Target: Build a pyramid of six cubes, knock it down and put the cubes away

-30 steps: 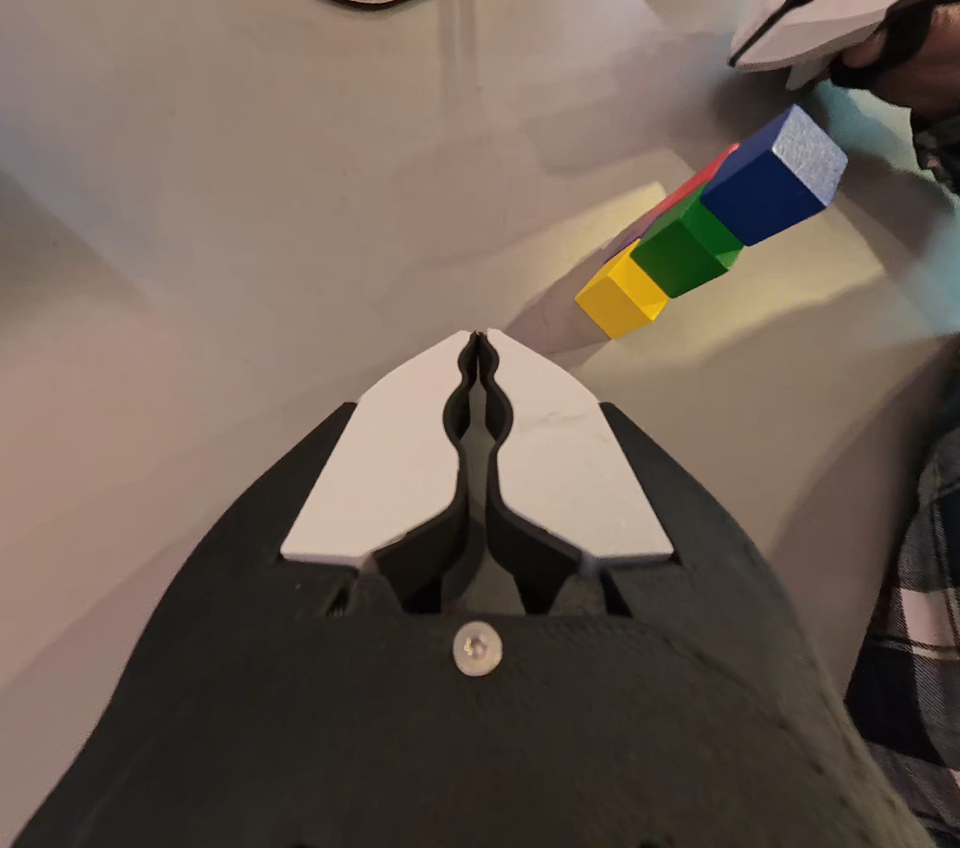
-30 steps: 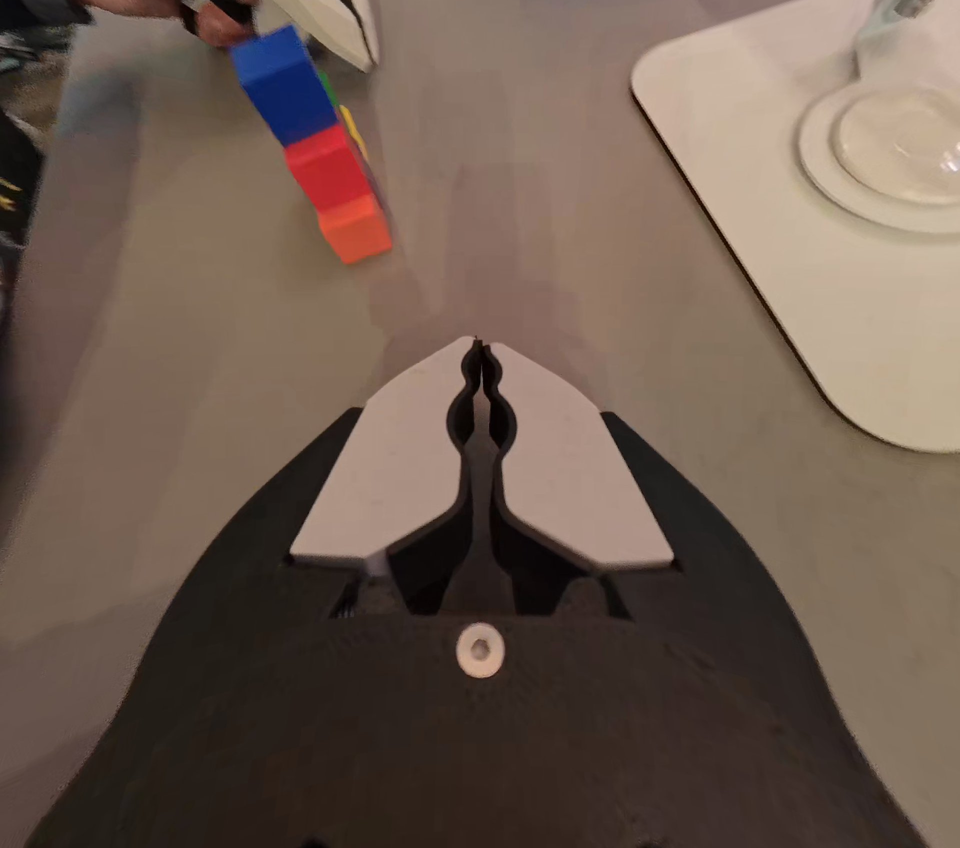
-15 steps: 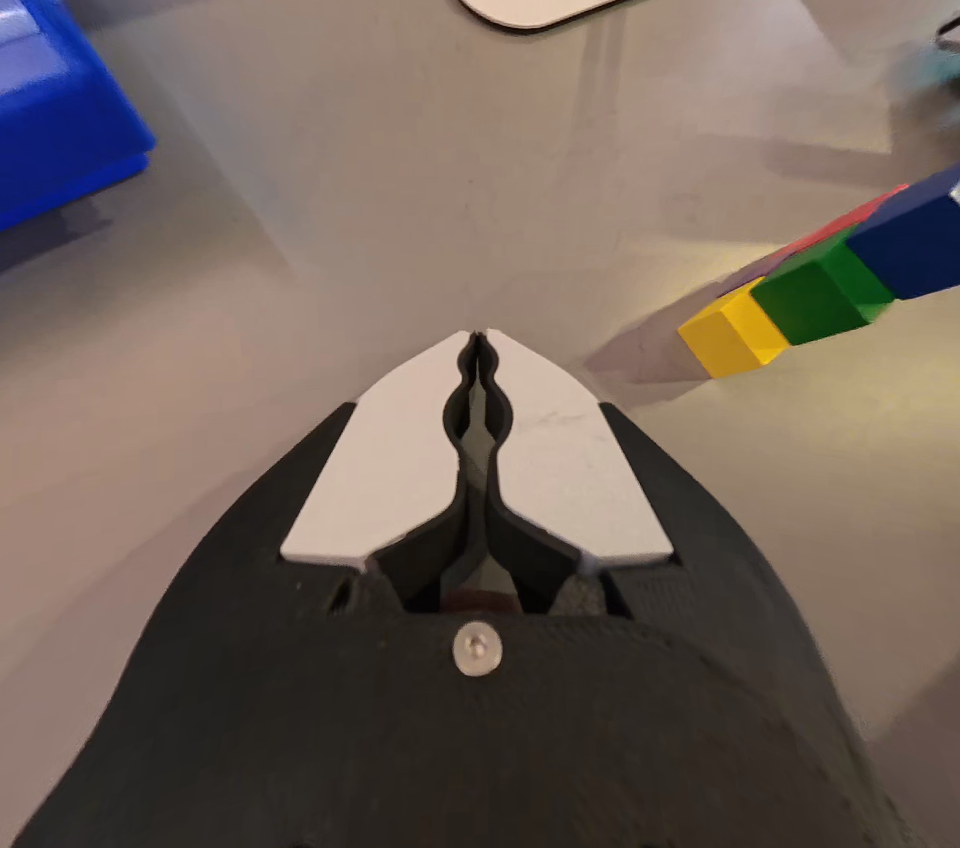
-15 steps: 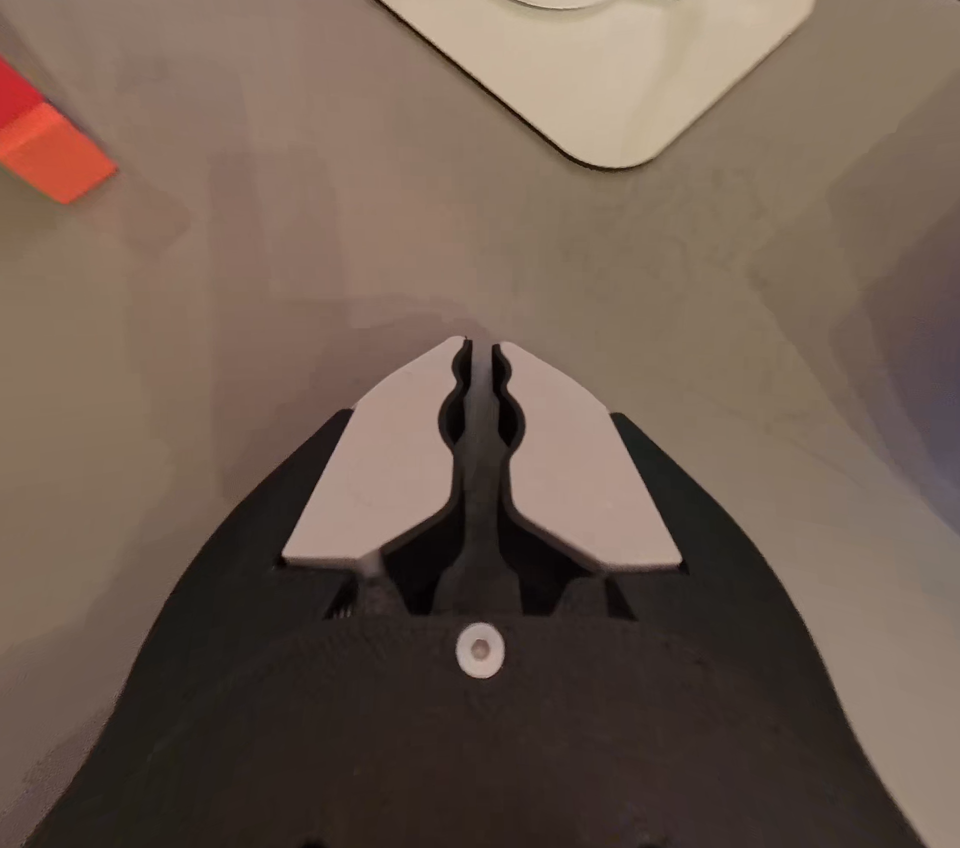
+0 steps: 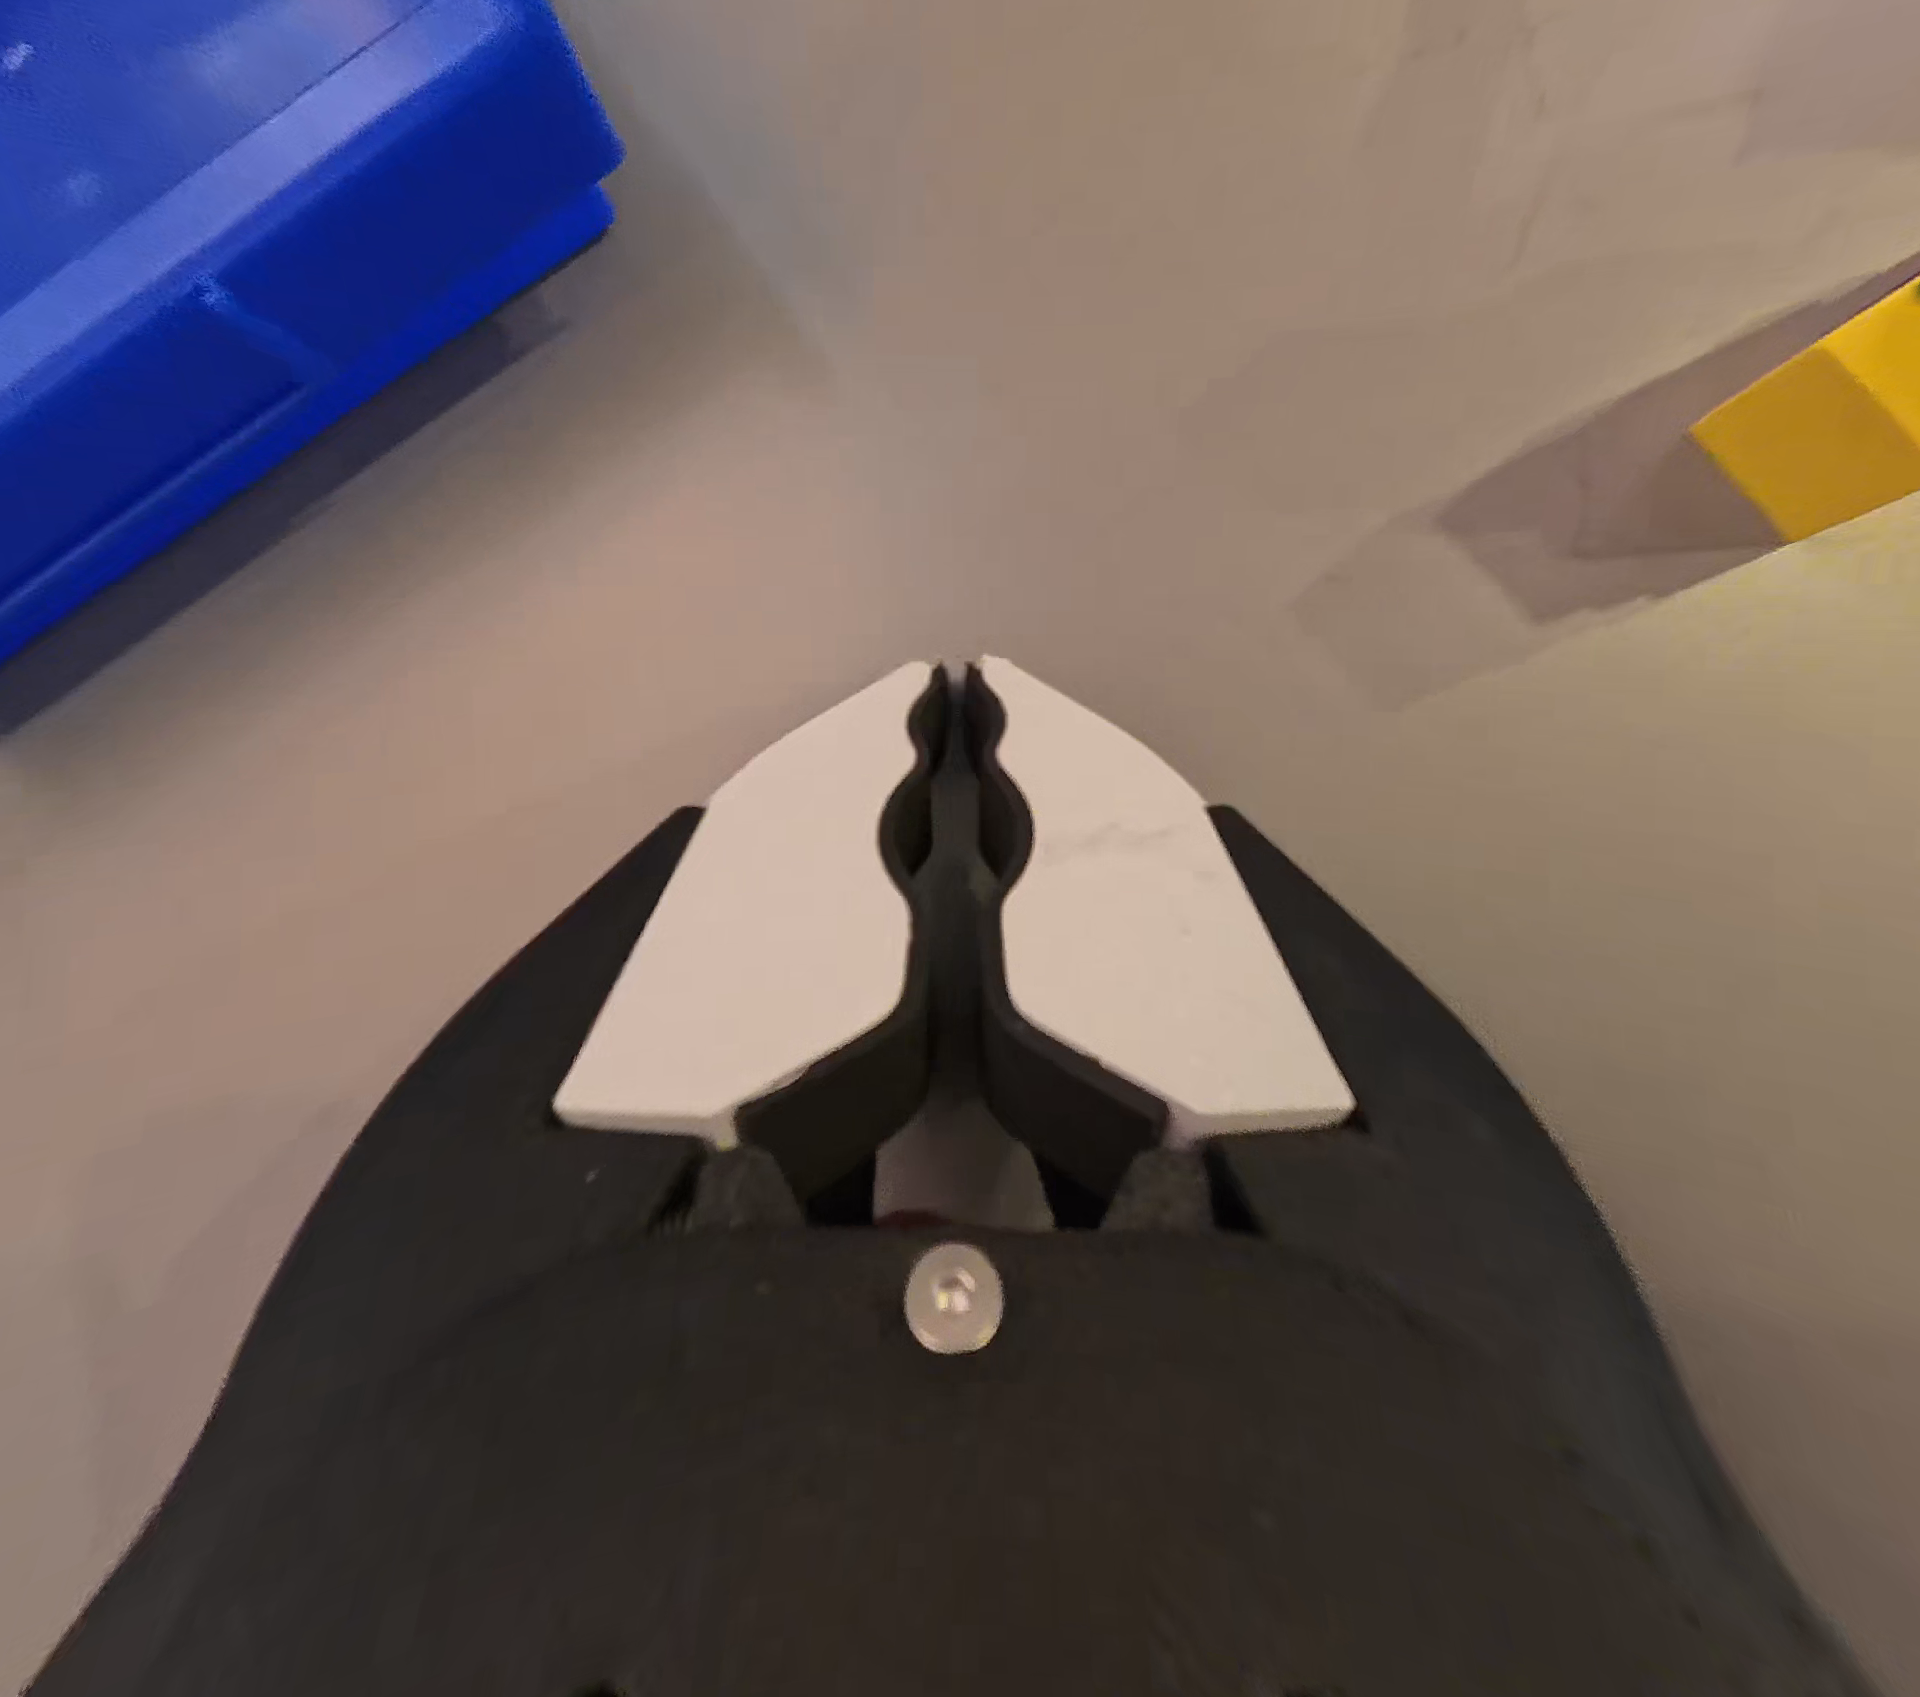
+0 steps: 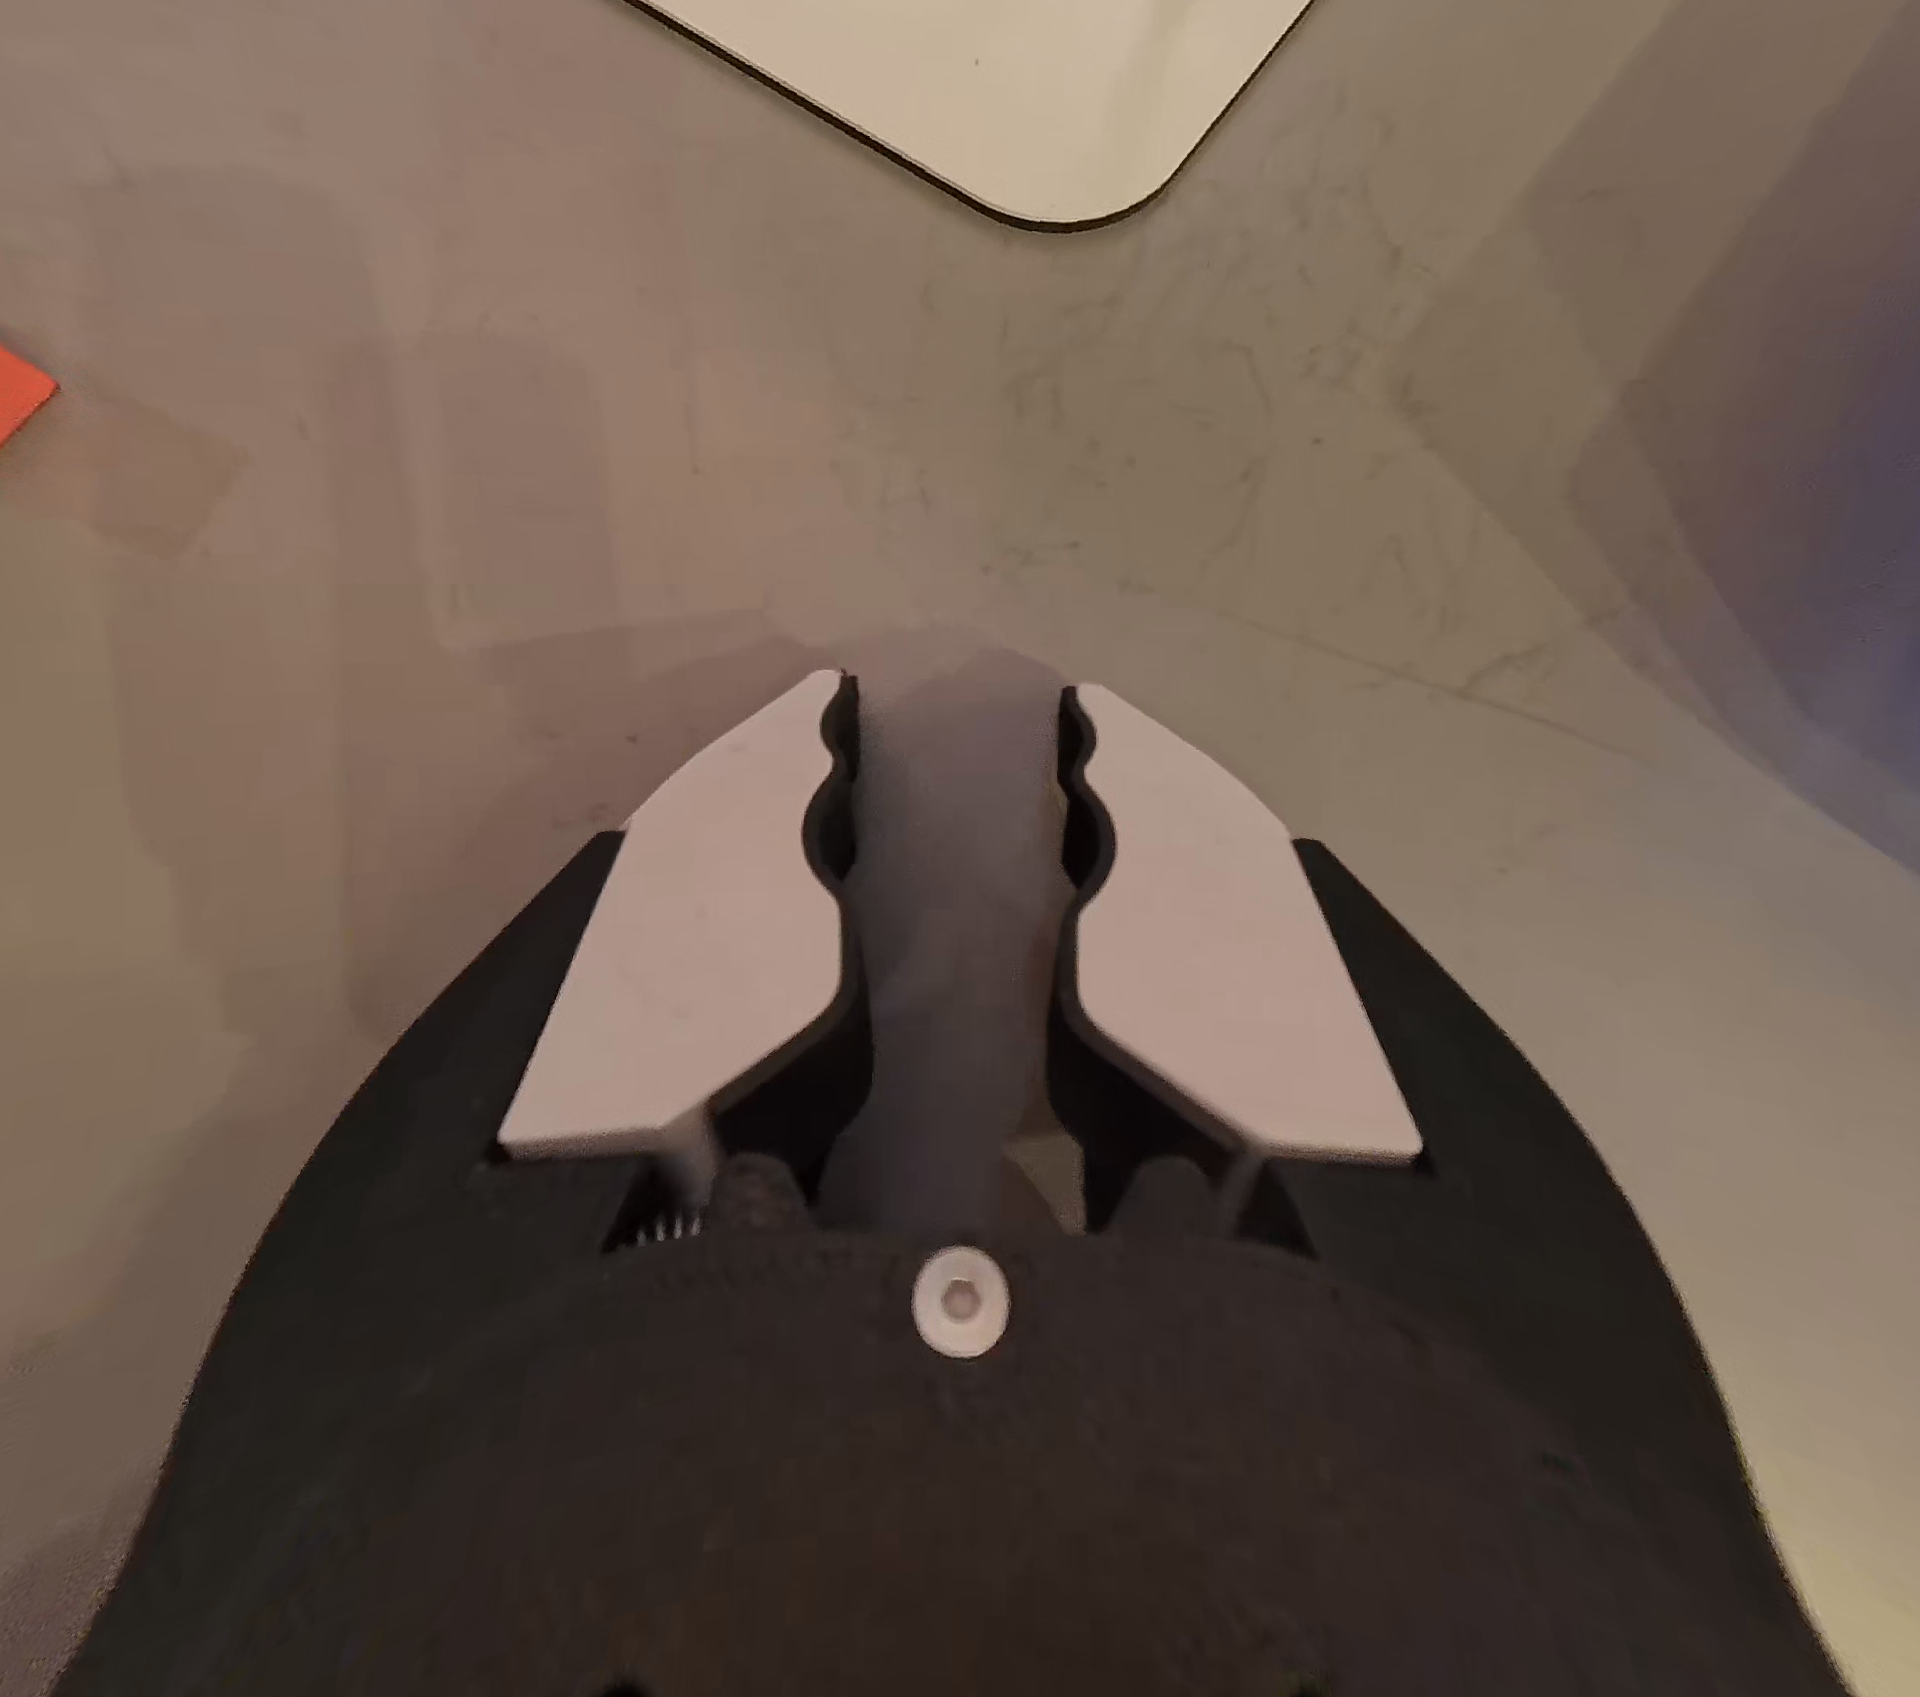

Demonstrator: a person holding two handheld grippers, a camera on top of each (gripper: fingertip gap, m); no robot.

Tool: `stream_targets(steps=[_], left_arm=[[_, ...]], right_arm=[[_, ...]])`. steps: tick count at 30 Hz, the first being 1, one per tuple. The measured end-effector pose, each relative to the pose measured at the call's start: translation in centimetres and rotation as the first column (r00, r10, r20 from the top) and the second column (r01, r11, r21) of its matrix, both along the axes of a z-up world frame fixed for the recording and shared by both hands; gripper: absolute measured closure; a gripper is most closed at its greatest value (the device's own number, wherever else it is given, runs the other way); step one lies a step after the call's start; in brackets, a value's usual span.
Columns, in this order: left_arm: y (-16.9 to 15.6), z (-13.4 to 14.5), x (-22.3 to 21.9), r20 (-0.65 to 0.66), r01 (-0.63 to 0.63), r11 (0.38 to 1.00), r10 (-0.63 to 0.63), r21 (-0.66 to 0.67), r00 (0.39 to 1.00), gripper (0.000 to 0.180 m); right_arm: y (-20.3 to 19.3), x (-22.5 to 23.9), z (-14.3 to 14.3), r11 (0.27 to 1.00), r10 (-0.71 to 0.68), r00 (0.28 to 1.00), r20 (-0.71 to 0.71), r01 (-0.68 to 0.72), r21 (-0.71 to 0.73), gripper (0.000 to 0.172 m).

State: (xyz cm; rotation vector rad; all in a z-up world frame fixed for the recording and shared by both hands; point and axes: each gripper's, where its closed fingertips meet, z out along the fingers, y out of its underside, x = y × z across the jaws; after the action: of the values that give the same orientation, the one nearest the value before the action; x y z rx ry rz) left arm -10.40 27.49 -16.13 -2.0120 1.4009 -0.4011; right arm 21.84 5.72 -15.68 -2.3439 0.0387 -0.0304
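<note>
Two jaws, near end: your left gripper has its jaws pressed together with nothing between them; your right gripper has its jaws spread, and only bare surface shows in the gap.
Cubes, middle distance: in the left wrist view a yellow cube sits at 3 o'clock, cut by the frame edge; in the right wrist view an orange cube shows as a sliver at 9 o'clock.
Bin, farther off: a blue bin lies at 10 o'clock of your left gripper, likely where the cubes go.
Far end: a white base plate sits at 12 o'clock of your right gripper.
Risk: neither gripper faces the cubes, so a blind sideways swing could strike them from a direction you did not choose and scatter them toward the plate or off the surface.
Risk: shut left jaws cannot pick anything up until you open them.
Hidden: the rest of the pyramid is out of frame, so you cannot tell whether it stands.
Unclear: the bin's inside is blurred.
</note>
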Motion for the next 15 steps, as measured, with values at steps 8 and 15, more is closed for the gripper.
stream_targets(steps=[8,15], left_arm=[[1.0,0.1,-2.7,0.047,-0.115,0.992,0.118,-0.059,0.992,0.153],[1.7,0.8,-4.6,0.029,-0.19,0.982,0.19,-0.001,0.981,0.18]], right_arm=[[-0.3,0.2,-0.1,1.0,-0.003,1.0,0.001,0.003,-0.004,0.121],[-2.1,2.0,0.1,0.999,-0.042,0.999,0.003,0.042,0.002,0.143]])
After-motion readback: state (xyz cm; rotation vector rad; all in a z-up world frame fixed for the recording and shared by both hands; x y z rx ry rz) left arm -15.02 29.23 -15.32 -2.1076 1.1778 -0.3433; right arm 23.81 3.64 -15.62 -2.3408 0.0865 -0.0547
